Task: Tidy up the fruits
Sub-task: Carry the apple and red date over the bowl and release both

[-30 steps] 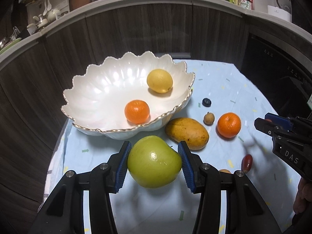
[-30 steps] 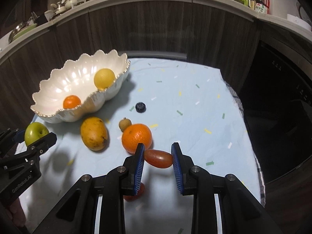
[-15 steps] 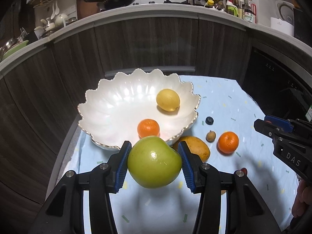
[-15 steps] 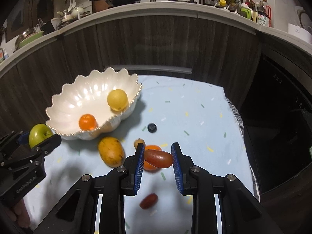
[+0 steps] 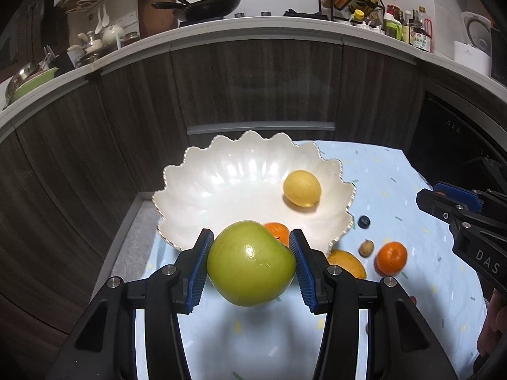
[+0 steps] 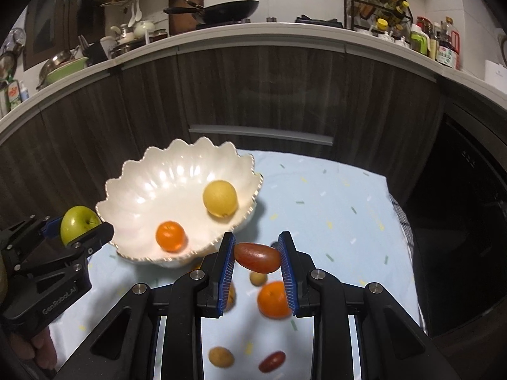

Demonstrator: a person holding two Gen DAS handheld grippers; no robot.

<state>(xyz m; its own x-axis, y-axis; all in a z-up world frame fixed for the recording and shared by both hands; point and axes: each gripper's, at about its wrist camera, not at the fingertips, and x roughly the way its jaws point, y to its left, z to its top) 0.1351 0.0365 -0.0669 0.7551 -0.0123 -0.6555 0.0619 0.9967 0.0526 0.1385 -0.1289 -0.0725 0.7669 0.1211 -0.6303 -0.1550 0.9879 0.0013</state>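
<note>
My left gripper [image 5: 250, 267] is shut on a green apple [image 5: 250, 262], held in the air just in front of the white scalloped bowl [image 5: 221, 186]. The bowl holds a yellow lemon [image 5: 301, 188] and a small orange [image 5: 278, 231], partly hidden by the apple. My right gripper [image 6: 257, 269] is shut on a red oblong tomato [image 6: 257, 257], raised above the table right of the bowl [image 6: 152, 186]. The apple [image 6: 77, 223] also shows at the left of the right wrist view. On the cloth lie a mango [image 5: 347, 264], an orange [image 5: 391, 257], a small brown fruit [image 5: 366, 248] and a blueberry [image 5: 364, 220].
A light blue cloth [image 6: 332, 209] covers the table. A second red tomato [image 6: 272, 361] and a tan round fruit [image 6: 221, 356] lie near its front. Dark wooden cabinets [image 5: 253, 85] stand right behind the table. A black appliance front [image 6: 469, 228] is at the right.
Both grippers have risen with their fruit. The left one has carried the apple up and toward the bowl's near rim; the right one has lifted the tomato higher above the table.
</note>
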